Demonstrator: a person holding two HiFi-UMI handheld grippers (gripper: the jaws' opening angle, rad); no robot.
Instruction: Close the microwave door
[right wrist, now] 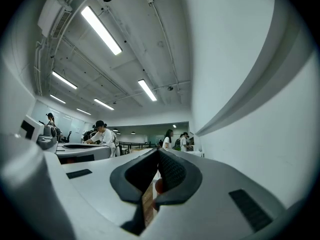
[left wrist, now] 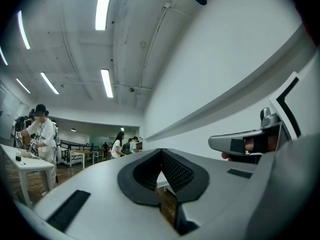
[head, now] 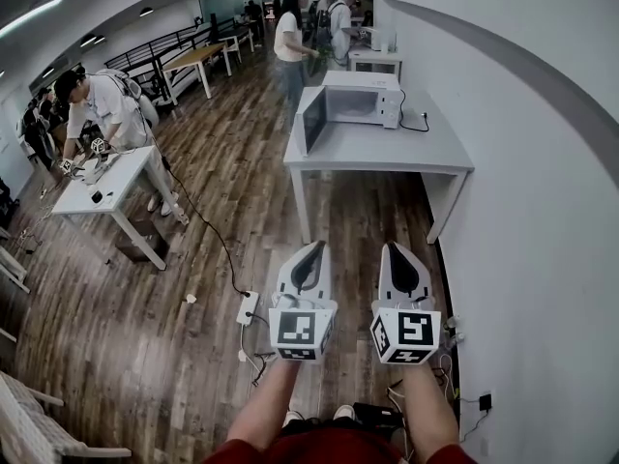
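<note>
Flooring of dark wood planks runs the length of the room, bounded on the right by a plain white wall. A grey table stands with its right edge against that wall. The microwave, white, sits along the table's far edge. Its door stands open, swung out on the left side and reaching toward the table's far left corner. A black cord lies on the tabletop by the far right corner, just beside the appliance. A white table stands well to the left, with a person bent over it. Another person stands beyond the grey table. The left gripper and right gripper are held side by side over the floor, well short of the grey table's near edge, both pointing toward it. The left gripper view shows its jaws together at the tips. The right gripper view shows the same closed condition. A white power strip lies on the floor just left of the left gripper.
</note>
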